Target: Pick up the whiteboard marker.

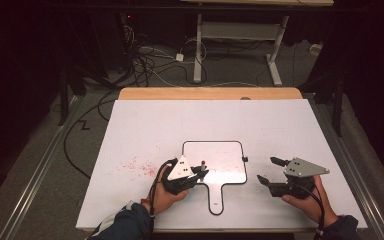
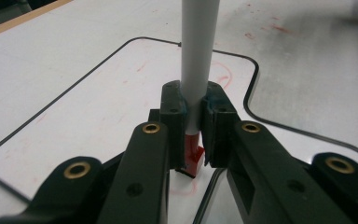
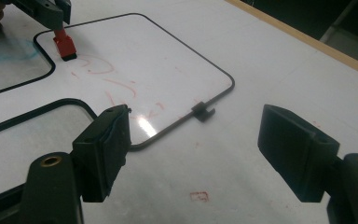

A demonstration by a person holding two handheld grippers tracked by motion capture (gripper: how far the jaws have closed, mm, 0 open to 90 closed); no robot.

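Marker [image 2: 196, 60], white-barrelled with a red end, stands upright between my left fingers [image 2: 173, 112], which are clamped tight on it, its red tip [image 3: 64, 45] touching the small handled whiteboard [image 1: 225, 160] near its left edge. Faint red strokes [image 3: 121, 88] mark the board. My right gripper [image 1: 272, 172] hovers just right of the whiteboard above the bench [image 1: 145, 125], fingers spread apart around nothing.

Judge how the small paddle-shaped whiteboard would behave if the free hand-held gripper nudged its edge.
The whiteboard lies flat, thin and unclamped on the smooth table cover, so it would probably slide, not tip. Its glossy face in the right gripper view suggests stiff material, unlikely to flex. The marker in the left hand-held gripper pressing down may pin it somewhat.
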